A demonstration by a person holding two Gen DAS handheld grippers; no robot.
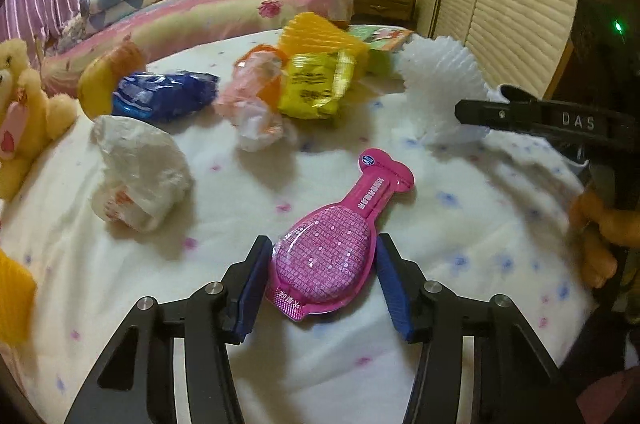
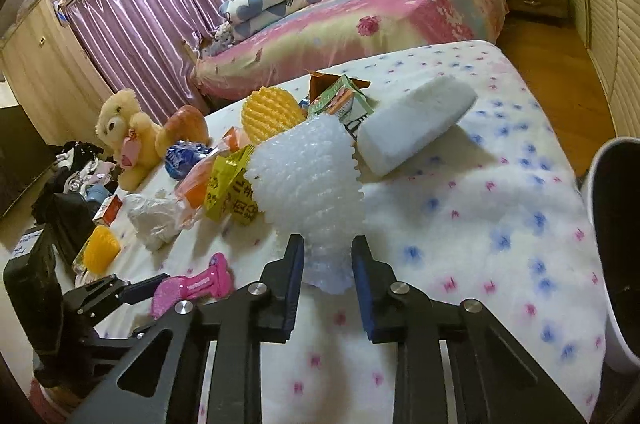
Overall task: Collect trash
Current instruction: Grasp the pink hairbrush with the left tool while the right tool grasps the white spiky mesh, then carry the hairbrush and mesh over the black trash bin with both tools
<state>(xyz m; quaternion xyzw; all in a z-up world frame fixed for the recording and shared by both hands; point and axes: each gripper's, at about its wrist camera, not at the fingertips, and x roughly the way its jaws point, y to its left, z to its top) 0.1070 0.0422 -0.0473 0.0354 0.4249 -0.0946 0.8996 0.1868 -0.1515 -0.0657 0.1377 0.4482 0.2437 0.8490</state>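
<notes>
A pink blister package (image 1: 332, 244) shaped like a hairbrush lies on the white flowered bed cover (image 1: 460, 284). My left gripper (image 1: 324, 244) has a blue pad pressed against each side of its wide end. In the right wrist view the same pink package (image 2: 192, 288) shows at the lower left beside the left gripper (image 2: 132, 288). My right gripper (image 2: 326, 244) is shut on the narrow end of a white foam net sleeve (image 2: 304, 175), squeezed between its pads. From the left wrist view, that foam net (image 1: 440, 79) fans out past the right gripper (image 1: 476, 111).
More litter lies behind: a crumpled white bag (image 1: 136, 171), blue wrapper (image 1: 160, 95), yellow packet (image 1: 316, 83), yellow foam net (image 1: 316, 31), white foam block (image 2: 412, 119) and green carton (image 2: 340, 99). A teddy bear (image 2: 124, 127) sits left. A white bin (image 2: 612, 264) stands right.
</notes>
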